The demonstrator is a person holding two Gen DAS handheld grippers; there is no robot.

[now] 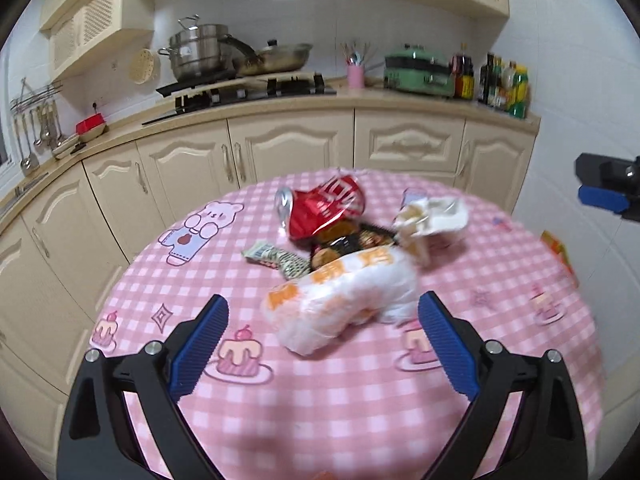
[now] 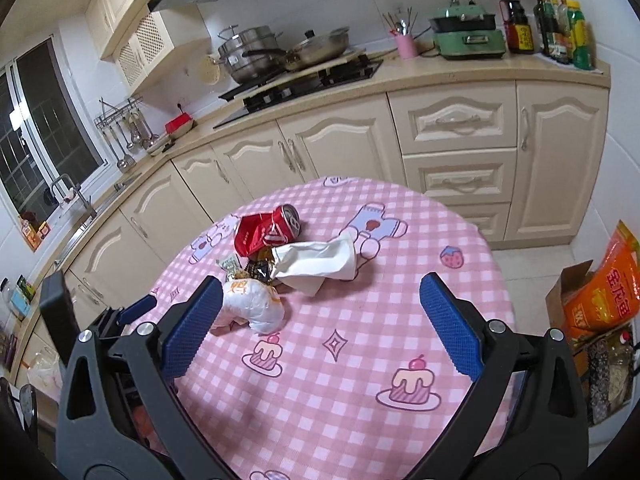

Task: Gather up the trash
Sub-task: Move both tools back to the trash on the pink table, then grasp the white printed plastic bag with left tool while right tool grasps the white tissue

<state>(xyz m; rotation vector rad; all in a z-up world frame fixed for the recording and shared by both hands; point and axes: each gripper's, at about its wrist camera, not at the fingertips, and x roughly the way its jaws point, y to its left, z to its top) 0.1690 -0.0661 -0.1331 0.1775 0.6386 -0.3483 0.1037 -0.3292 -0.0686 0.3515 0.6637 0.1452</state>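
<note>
Both claws, left claw (image 1: 323, 344) and right claw (image 2: 320, 324), are spread wide and empty. On the worktop (image 2: 360, 360): one crushed red can (image 2: 268, 230), one white-orange bag (image 1: 344, 300), one tissue (image 2: 320, 260), clustered centrally.

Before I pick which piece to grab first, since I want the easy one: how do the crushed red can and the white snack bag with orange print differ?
The crushed red can is metal, dented, and lies at the far side of the pile; the white snack bag is soft, puffy plastic and lies nearest the open left gripper. The can is shiny red; the bag is white with orange characters. Both lie on the pink checked tablecloth, held by neither gripper.
</note>
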